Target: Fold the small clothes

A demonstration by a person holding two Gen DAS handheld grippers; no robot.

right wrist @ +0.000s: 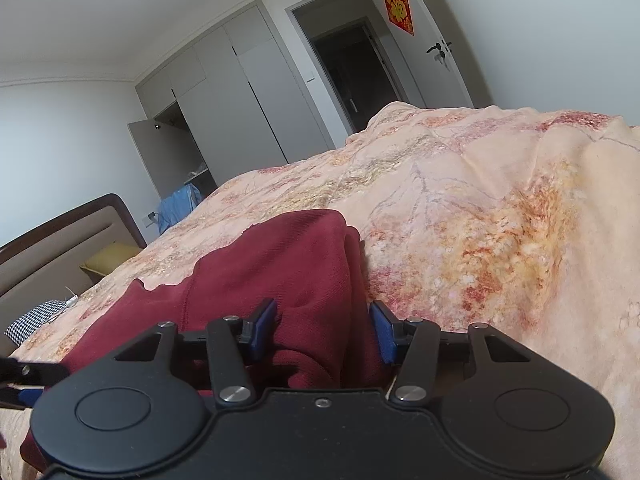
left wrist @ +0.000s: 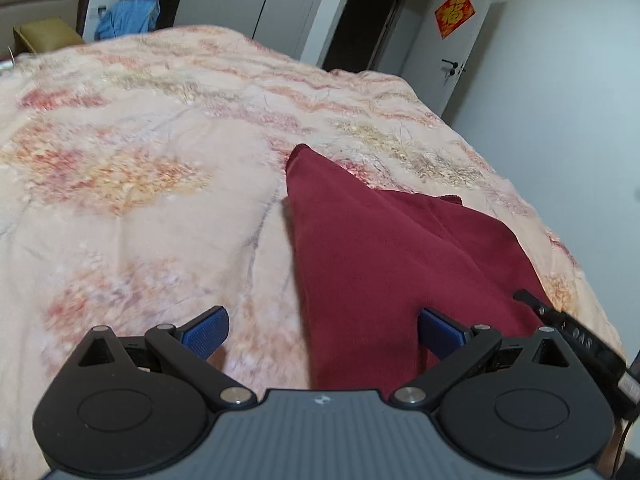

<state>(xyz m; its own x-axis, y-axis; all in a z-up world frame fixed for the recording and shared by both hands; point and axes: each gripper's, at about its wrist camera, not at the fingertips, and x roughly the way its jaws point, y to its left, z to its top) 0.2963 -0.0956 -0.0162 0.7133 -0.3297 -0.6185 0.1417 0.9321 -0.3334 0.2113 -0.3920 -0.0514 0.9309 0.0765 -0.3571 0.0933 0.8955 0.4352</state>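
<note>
A dark red garment (left wrist: 380, 248) lies on the floral bedcover (left wrist: 140, 160), one corner pointing away toward the far side of the bed. My left gripper (left wrist: 324, 334) hangs open and wide just above it: the right blue pad (left wrist: 442, 334) is over the cloth, the left pad over bare cover. In the right wrist view the same garment (right wrist: 272, 256) is bunched into a raised fold. My right gripper (right wrist: 322, 330) stands half open around the near part of that fold, which sits between the blue pads (right wrist: 262, 326) without being clearly squeezed.
The bedcover (right wrist: 480, 200) fills most of both views. A headboard (right wrist: 60, 236), a yellow pillow (right wrist: 108, 260) and a checked cloth (right wrist: 36, 320) lie at the left. Blue clothing (left wrist: 128, 18) hangs beyond the bed. Wardrobe doors (right wrist: 240, 92) and a dark doorway (left wrist: 360, 20) stand behind.
</note>
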